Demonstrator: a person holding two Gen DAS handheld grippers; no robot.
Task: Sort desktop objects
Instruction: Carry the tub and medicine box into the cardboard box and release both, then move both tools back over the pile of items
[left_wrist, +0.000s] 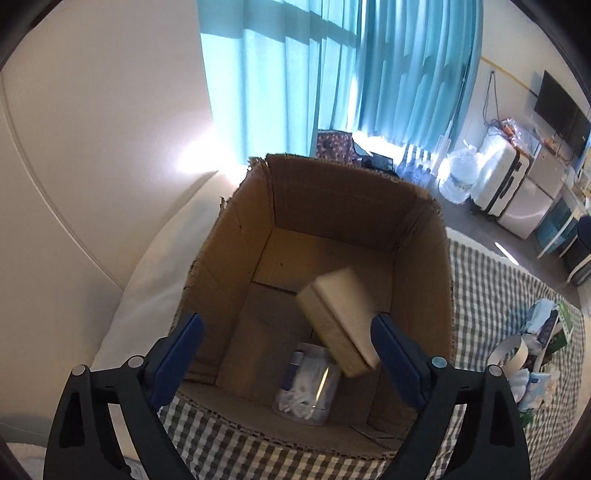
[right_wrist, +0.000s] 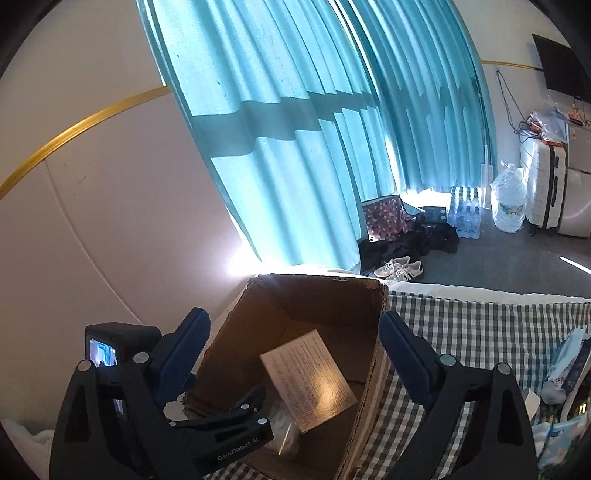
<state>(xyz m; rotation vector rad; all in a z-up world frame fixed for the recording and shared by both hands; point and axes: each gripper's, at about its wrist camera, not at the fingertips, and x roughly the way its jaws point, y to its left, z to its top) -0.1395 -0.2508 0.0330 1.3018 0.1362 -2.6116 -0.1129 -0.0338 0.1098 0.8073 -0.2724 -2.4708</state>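
An open cardboard box (left_wrist: 236, 236) stands on a green checked cloth (left_wrist: 491, 291). Inside it a tan rectangular packet (left_wrist: 340, 314) is tilted, and a clear plastic bag of white items (left_wrist: 306, 387) lies on the box floor. My left gripper (left_wrist: 288, 350) is open and empty above the box's near edge. In the right wrist view the box (right_wrist: 280, 306) holds the packet, label side up (right_wrist: 310, 376). My right gripper (right_wrist: 295, 339) is open and empty over the box, with the left gripper's body (right_wrist: 221, 424) below it.
More desktop items lie on the cloth at the right: a roll of tape (left_wrist: 513, 350) and blue and white packets (left_wrist: 543, 321), which also show in the right wrist view (right_wrist: 569, 362). A white pillow (left_wrist: 155, 280) is left of the box. Curtains, shoes (right_wrist: 399, 269) and luggage stand beyond.
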